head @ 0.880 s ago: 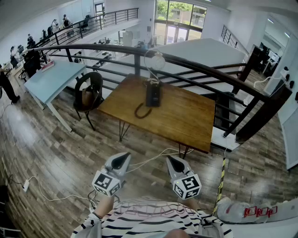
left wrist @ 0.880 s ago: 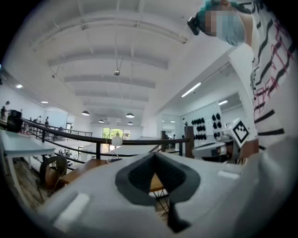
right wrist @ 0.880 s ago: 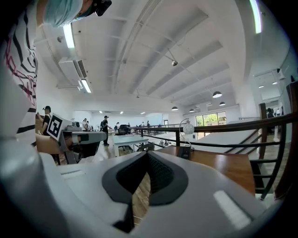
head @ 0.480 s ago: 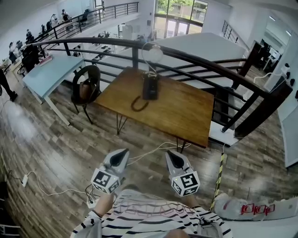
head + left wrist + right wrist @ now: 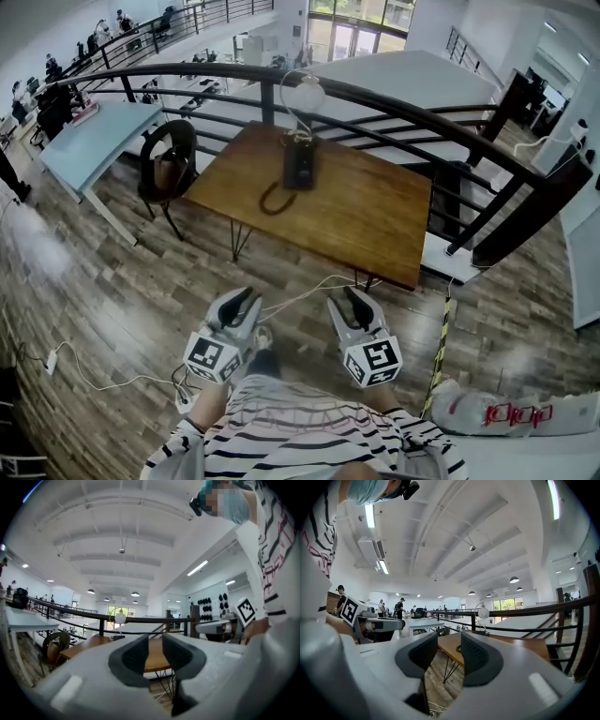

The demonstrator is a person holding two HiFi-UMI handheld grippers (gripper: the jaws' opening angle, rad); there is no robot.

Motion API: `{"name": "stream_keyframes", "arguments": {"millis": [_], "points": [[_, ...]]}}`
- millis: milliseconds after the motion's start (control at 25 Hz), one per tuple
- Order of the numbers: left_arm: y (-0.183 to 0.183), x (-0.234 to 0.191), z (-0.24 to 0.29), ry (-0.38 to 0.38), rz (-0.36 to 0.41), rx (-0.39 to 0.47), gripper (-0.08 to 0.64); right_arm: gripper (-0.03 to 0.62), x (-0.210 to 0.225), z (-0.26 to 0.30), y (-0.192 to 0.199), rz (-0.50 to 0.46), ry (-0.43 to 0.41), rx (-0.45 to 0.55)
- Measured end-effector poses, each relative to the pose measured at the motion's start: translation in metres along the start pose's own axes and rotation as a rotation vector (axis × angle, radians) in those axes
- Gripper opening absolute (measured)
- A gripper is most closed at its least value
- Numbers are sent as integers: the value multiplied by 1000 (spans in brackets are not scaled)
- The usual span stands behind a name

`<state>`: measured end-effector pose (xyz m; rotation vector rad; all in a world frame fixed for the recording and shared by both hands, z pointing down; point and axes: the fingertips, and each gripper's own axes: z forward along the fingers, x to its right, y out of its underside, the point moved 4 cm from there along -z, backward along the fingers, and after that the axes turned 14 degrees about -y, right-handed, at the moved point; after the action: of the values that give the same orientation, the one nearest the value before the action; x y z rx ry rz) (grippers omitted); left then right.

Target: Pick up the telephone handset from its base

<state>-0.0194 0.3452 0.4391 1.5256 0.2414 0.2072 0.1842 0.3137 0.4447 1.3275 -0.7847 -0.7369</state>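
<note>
A black telephone (image 5: pixel 301 163) lies on the far side of a wooden table (image 5: pixel 366 225), its coiled cord (image 5: pixel 270 200) curling out to the left. Beside it a round white lamp (image 5: pixel 306 94) stands on a thin stem. Both grippers are held low, close to the person's body and far short of the table. My left gripper (image 5: pixel 249 298) and my right gripper (image 5: pixel 350 295) each show a narrow gap between the jaws with nothing in it. In the left gripper view (image 5: pixel 154 651) and the right gripper view (image 5: pixel 449 654) the table shows small and distant between the jaws.
A black railing (image 5: pixel 403 108) runs behind the table. A chair (image 5: pixel 169 169) and a light blue desk (image 5: pixel 89 145) stand to the left. White cables (image 5: pixel 300 292) trail across the wood floor. A yellow-black striped strip (image 5: pixel 439 361) lies at the right.
The view has tilted down and drawn slightly nearer the table. Both grippers sit a little higher in the picture and reach a bit further forward.
</note>
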Motion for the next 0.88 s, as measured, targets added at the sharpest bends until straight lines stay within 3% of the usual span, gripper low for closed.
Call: {"name": "stream_keyframes", "arguments": {"millis": [360, 880], "points": [[8, -41, 68, 42, -39, -30, 159, 169, 45, 53, -6, 21, 35, -7], [-3, -156, 176, 85, -65, -57, 183, 181, 110, 182, -32, 28, 82, -33]]}}
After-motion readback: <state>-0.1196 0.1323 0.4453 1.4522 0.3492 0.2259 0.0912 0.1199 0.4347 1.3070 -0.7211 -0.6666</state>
